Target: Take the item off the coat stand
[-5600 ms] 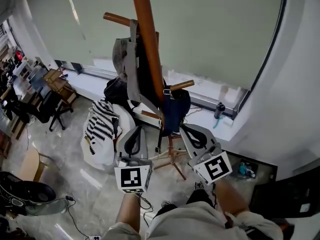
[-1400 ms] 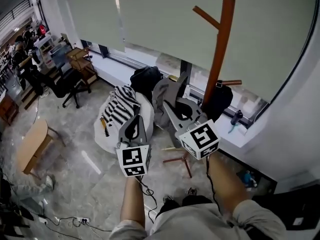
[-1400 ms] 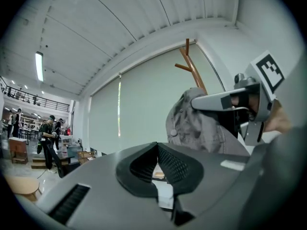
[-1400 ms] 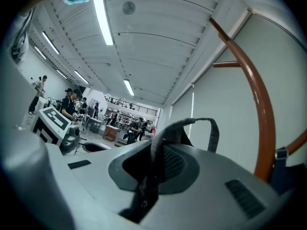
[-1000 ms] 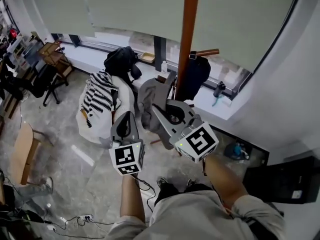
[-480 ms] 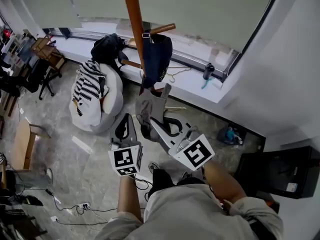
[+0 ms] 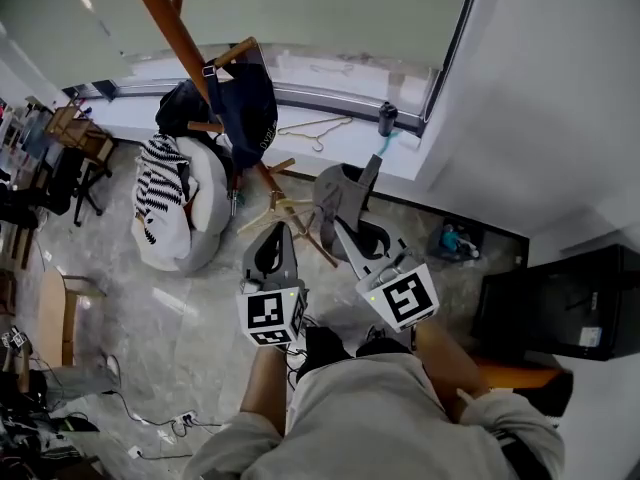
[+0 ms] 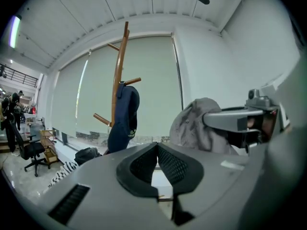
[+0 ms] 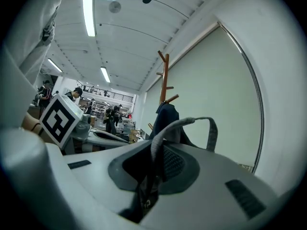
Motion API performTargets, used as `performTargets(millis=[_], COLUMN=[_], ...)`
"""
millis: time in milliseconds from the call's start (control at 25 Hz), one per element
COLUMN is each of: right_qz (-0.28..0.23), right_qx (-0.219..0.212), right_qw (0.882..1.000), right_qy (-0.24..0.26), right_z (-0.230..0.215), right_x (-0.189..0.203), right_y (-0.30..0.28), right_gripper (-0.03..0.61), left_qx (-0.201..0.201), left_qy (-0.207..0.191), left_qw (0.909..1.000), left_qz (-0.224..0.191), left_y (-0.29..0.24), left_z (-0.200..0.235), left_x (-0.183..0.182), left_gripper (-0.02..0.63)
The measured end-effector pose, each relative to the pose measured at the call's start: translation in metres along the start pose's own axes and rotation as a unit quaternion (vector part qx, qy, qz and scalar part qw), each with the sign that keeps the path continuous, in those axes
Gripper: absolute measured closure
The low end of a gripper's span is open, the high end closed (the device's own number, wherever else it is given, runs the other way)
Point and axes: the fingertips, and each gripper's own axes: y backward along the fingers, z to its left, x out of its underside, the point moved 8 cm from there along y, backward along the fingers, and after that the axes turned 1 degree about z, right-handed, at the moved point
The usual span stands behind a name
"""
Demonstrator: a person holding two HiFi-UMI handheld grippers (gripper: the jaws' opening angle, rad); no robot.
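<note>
Now our right fingers (image 9: 176, 166) pinch the bag (image 7: 338, 190) by its strap (image 9: 184, 122), clear of the stand (image 7: 172, 30); we should grip firmly, lowering gently. Left fingers (image 8: 173, 166) closed, empty.

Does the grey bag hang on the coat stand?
No, the grey bag hangs by its strap from the right gripper, apart from the coat stand.

Lighting: bright and even, daylight diffused through the drawn window blind (image 7: 300, 8) and supplemented by ceiling strip lights (image 9: 88, 13); shadows soft, with a pale sheen on the polished floor (image 7: 190, 318). Optics: both gripper views fisheye, with black vignetted corners and bowed lines. The grey strap (image 9: 189, 120) nearest the right gripper view's lens appears slightly soft; head view sharp, stretched at the edges.
</note>
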Motion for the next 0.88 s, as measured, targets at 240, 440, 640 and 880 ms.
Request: performTargets(millis=[240,440,640,880], right_qz=[-0.016,-0.025,-0.027,-0.03], right_qx=[0.054,0.089,0.102,0.105], right_qw=[0.998,0.995,0.994,0.993], right_qy=[-0.032,-0.03,-0.036,-0.036], right_z=[-0.021,-0.032,-0.034,-0.035], right_x=[0.011,0.009,0.009,0.013], right_y=[0.037,0.061,0.078,0.08], right_gripper=[0.558,0.558,0.56,0.56], left_qx=[0.008,0.028,0.03,0.024], left_qy=[-0.014,-0.02,-0.027,-0.034], left_qw=[0.9995,0.9991,0.9988,0.9988], left_qz=[-0.029,-0.025,-0.028,-0.027], left_y=[0.004,0.011,0.018,0.023], left_z=[-0.034,-0.062,-0.075,-0.078], left_x=[-0.012,-0.011,-0.014,-0.013], left_gripper=[0.603,0.603,0.603,0.603])
